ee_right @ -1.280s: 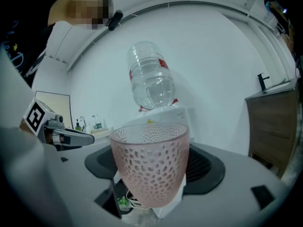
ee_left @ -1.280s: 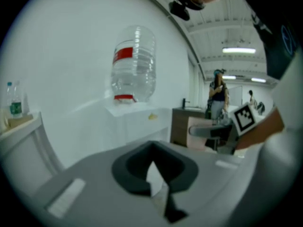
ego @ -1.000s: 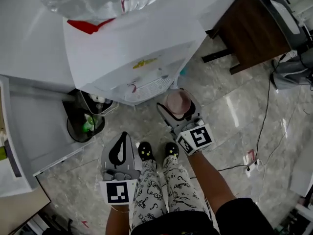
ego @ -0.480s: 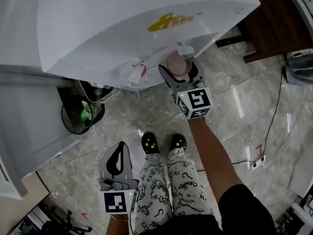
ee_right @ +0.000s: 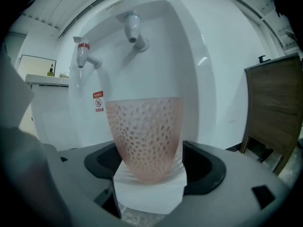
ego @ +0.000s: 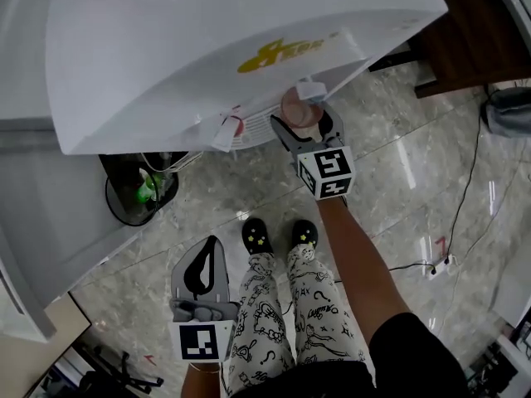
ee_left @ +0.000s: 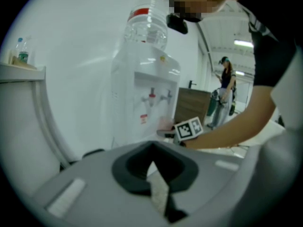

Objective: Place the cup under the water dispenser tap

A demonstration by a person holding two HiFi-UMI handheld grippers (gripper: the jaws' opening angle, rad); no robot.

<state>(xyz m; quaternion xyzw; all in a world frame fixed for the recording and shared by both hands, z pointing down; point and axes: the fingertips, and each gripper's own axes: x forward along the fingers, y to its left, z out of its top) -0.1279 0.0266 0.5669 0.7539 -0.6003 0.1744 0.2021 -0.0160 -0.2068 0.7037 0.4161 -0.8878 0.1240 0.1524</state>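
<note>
A pink dimpled cup (ee_right: 144,131) stands upright between the jaws of my right gripper (ee_right: 147,169), which is shut on it. In the head view the cup (ego: 297,106) is held by the right gripper (ego: 302,121) in the recess of the white water dispenser (ego: 232,48), just below its right tap (ego: 311,89). The red tap (ee_right: 84,53) is to the cup's upper left and the right tap (ee_right: 134,30) is above it. My left gripper (ego: 211,247) hangs low beside the person's leg, shut and holding nothing (ee_left: 156,174).
A black bin (ego: 141,193) with a green item stands left of the dispenser beside a white cabinet (ego: 50,222). A brown wooden cabinet (ego: 481,31) is at the right, with cables (ego: 465,197) on the marble floor. Another person (ee_left: 226,86) stands far off.
The right gripper has carried the cup forward from in front of the dispenser into its recess under the taps. The left gripper stays low by the leg.
</note>
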